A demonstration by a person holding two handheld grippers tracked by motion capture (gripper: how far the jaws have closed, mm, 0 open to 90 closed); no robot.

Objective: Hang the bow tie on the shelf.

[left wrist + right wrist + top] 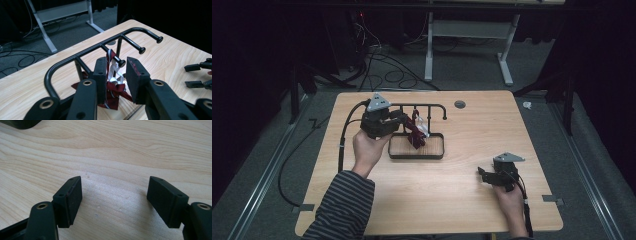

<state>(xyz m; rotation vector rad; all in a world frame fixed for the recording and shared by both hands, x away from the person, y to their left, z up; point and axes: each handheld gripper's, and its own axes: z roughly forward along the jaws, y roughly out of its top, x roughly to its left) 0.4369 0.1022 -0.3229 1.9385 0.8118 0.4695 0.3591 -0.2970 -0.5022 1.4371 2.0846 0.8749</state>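
Note:
A dark red bow tie [113, 91] on a white strap [113, 72] hangs from the middle peg [121, 63] of a black rack [100, 46]. The rack stands on a tray [417, 154] at the middle back of the table. My left gripper [116, 75] is open, with the strap and the top of the bow tie between its jaws; the left pad [101, 82] is close against the strap. In the high view, the left gripper [406, 119] sits at the rack's left side beside the bow tie [416, 136]. My right gripper [115, 197] stands wide open over bare wood at the table's right front [484, 175].
The wooden table [462, 200] has a round grommet [459, 104] near its back edge. Two free pegs [142, 50] stick out to the right of the loaded one. Cables and a desk frame [429, 50] lie on the floor beyond the table.

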